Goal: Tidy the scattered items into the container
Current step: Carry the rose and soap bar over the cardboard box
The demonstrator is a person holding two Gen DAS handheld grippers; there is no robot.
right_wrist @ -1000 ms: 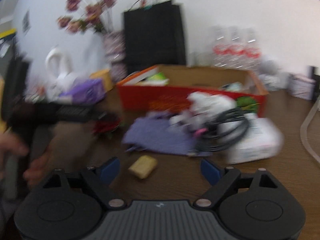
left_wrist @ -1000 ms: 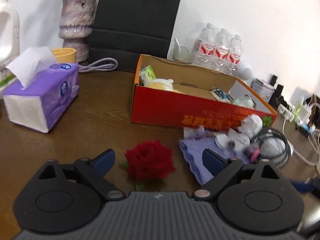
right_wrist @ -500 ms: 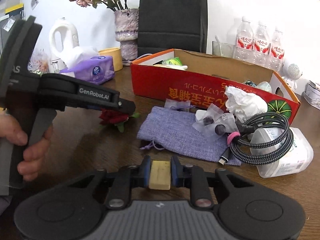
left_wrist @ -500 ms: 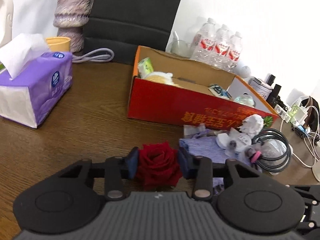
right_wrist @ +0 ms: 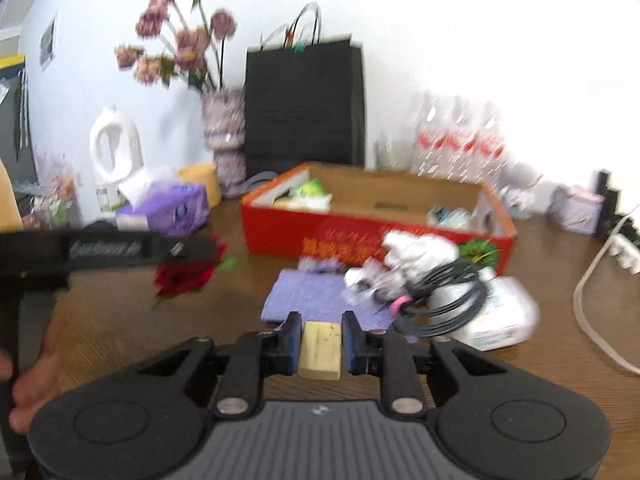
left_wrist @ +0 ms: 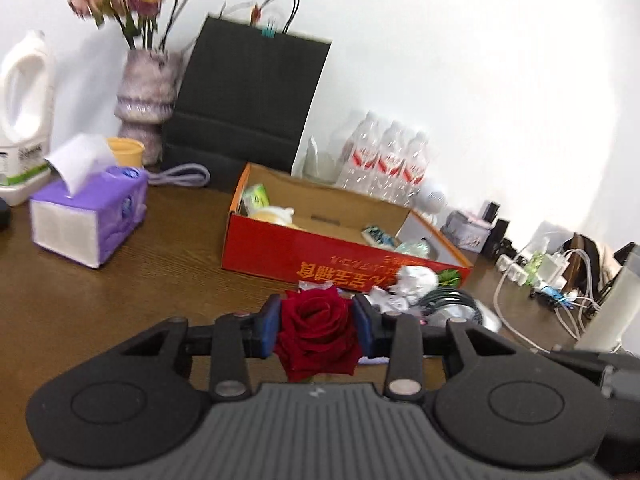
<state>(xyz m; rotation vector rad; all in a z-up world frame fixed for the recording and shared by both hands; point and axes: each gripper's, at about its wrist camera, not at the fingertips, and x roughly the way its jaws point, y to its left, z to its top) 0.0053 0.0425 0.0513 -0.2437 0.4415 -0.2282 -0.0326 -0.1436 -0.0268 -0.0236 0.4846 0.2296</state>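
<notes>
My left gripper is shut on a red rose and holds it above the table, in front of the red cardboard box. The rose also shows in the right wrist view. My right gripper is shut on a tan block, lifted off the table. The red box lies beyond it and holds several small items. A purple pouch, crumpled white tissue, a coiled black cable and a white packet lie in front of the box.
A purple tissue box, a vase of flowers, a black paper bag and water bottles stand around the box. A white jug is far left. Power strips and cables clutter the right.
Both grippers have risen from the table with their loads, the rose and the tan block. The views now look higher, with more of the wall and flowers.
</notes>
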